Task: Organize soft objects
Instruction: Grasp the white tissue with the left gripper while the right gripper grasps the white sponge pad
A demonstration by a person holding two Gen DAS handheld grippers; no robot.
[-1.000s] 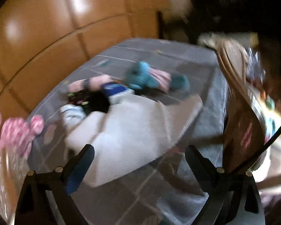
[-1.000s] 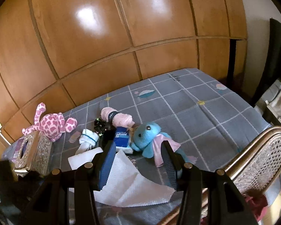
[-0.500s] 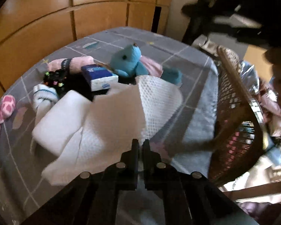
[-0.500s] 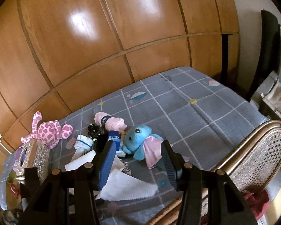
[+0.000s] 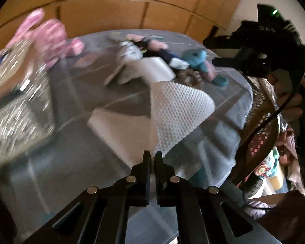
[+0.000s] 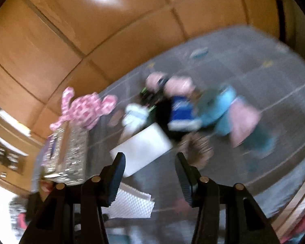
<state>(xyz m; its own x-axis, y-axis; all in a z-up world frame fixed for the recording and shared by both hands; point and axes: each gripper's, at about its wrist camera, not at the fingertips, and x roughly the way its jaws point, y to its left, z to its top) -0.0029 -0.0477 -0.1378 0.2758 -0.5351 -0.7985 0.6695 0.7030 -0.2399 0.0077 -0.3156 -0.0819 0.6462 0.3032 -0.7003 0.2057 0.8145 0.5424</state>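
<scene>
1. Progress: early, by the look of it. Most soft things lie in one loose heap on the grey checked cloth (image 5: 57, 142), unsorted.
2. Left claw (image 5: 151, 158) pinched tight on the near corner of a white dimpled paper towel (image 5: 179, 109), the sheet rising forward and slightly right from the tips.
3. Beyond that sheet, a flat white folded cloth (image 5: 120, 130) just ahead and left of the left claw, lying on the table.
4. Farther ahead of the left claw: blue plush toy (image 5: 197, 58) up and to the right, a rolled white sock (image 5: 129, 50) to its left, dark and pink pieces between them, too blurred to name.
5. Far left of the left claw: pink spotted plush (image 5: 50, 38) beside a glittery tissue box (image 5: 16, 101), apart from the heap.
6. Right claw (image 6: 150, 172) half spread and opening, nothing between its tips; white cloth directly ahead, brown scrunchie-like ring (image 6: 197, 148) just ahead of its right finger.
7. Same towel corner seen below the right claw's left finger.
8. Done so far, as a judgement: one towel picked up, nothing visibly stacked or grouped.
9. Left to do, likely: fold or place the towel, then gather the toys, sock and small pieces into order.
10. Wicker chair back (image 5: 260, 134) off to the right of the left claw, not part of the job.
</scene>
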